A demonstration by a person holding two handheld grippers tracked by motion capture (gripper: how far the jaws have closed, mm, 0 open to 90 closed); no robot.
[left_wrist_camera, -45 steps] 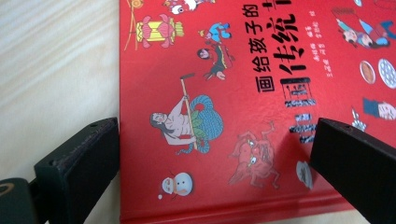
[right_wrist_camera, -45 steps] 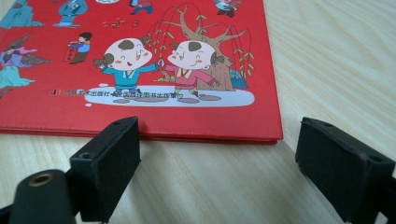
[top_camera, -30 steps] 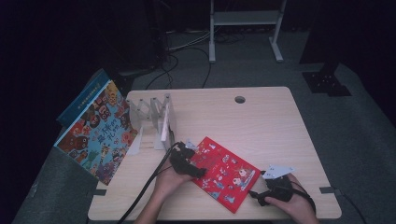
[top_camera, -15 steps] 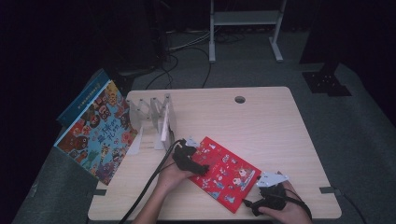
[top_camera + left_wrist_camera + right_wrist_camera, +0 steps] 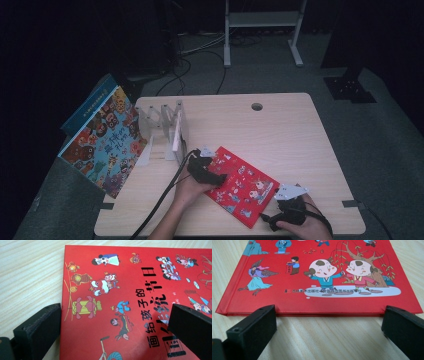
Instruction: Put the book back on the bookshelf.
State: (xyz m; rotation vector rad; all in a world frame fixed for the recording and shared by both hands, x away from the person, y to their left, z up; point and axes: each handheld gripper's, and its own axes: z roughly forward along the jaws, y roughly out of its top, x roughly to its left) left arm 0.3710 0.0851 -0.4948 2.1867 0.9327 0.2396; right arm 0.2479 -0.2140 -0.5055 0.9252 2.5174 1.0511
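Note:
A red picture book with cartoon figures lies flat on the wooden table, turned at an angle. My left gripper hovers over the book's near-left corner; in the left gripper view its jaws stand open, straddling the cover. My right gripper sits at the book's lower right edge. Its jaws have just been opening and now stand wide, low on the table just short of the book's edge, with nothing between them.
A white wire book rack stands at the table's left. A large colourful picture book leans off the left edge, with a blue book behind it. A cable hole lies at the back. The left gripper's cable trails forward.
The right hand has slid a little toward the table's front edge. The left hand and the red book have stayed in place.

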